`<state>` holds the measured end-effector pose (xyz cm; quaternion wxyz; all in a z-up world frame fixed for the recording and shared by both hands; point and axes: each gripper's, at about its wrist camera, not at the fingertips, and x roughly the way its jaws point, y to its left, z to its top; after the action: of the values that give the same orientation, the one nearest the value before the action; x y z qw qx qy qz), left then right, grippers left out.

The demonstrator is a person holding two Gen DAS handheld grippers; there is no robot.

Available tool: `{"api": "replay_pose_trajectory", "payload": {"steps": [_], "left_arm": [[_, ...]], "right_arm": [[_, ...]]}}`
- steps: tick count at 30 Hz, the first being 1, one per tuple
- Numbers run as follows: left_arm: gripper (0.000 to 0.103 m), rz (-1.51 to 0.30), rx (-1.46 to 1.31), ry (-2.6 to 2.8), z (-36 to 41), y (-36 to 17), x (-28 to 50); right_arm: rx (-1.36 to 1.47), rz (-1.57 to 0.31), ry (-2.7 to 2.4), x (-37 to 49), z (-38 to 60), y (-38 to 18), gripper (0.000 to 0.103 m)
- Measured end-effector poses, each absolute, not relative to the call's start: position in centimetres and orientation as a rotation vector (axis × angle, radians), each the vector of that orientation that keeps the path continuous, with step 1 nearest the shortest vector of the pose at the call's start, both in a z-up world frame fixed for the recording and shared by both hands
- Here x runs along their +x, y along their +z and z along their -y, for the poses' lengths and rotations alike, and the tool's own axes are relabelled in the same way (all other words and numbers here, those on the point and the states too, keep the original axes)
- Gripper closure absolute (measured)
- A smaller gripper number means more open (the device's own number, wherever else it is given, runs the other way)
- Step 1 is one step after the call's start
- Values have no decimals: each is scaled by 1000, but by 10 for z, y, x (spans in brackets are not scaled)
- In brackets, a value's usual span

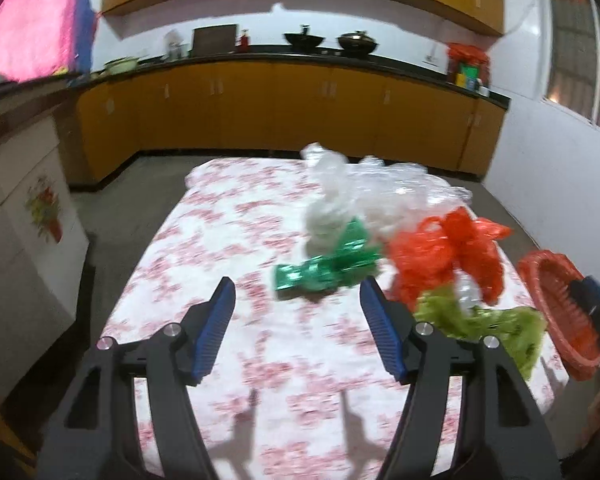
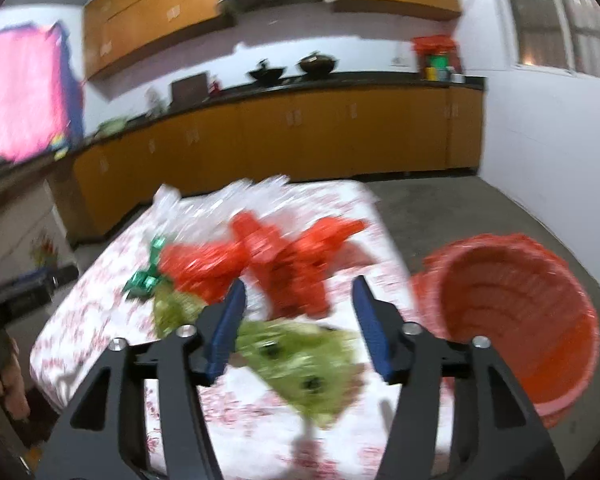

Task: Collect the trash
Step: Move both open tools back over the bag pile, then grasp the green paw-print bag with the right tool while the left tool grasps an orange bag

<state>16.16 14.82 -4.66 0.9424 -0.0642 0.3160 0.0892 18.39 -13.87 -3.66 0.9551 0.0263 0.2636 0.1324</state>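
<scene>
**Colours on the floral cloth**

We are seeing a surface point(image 1: 220, 240) covered in white cloth with pink-red flowers. On it we are noting a shiny green wrapper point(image 1: 324, 268), a red-orange plastic bag point(image 1: 448, 256), a lime-green bag point(image 2: 300, 360) and clear crinkled plastic point(image 1: 380, 188). We are finding an orange-red woven basket point(image 2: 520, 320), and blue pads on black tongs point(image 1: 296, 328).

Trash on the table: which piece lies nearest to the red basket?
The light green bag. It lies beside the red basket, while the red, dark green and clear pieces lie farther away.
</scene>
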Motion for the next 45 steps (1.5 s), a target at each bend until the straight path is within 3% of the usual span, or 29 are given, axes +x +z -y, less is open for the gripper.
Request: {"api": "replay_pose_trajectory", "payload": {"steps": [2, 5, 8, 13, 15, 20, 21, 23, 28, 45], "left_arm": [[39, -652, -148, 196, -158, -49, 158], [39, -666, -173, 202, -170, -55, 155], [39, -675, -193, 204, -178, -61, 153], [39, -703, -235, 198, -185, -71, 157], [39, -709, -241, 196, -184, -74, 158], [39, -718, -241, 185, -181, -77, 161], [39, -719, -240, 181, -179, -78, 162], [39, -721, -236, 173, -175, -77, 163], [39, -726, -230, 140, -162, -75, 169], [43, -762, -228, -18, -85, -71, 245]], "right_arm": [[15, -547, 289, 186, 125, -44, 28], [-70, -562, 300, 192, 106, -55, 20], [-137, -576, 298, 197, 95, -63, 15], [-230, -650, 297, 211, 89, -82, 15], [-255, -677, 288, 215, 86, -90, 20], [-218, -750, 286, 222, 94, -101, 65], [-203, -760, 287, 222, 97, -102, 70], [-185, -779, 288, 222, 102, -105, 93], [-120, -766, 312, 213, 118, -97, 98], [39, -592, 116, 195, 206, -36, 99]]}}
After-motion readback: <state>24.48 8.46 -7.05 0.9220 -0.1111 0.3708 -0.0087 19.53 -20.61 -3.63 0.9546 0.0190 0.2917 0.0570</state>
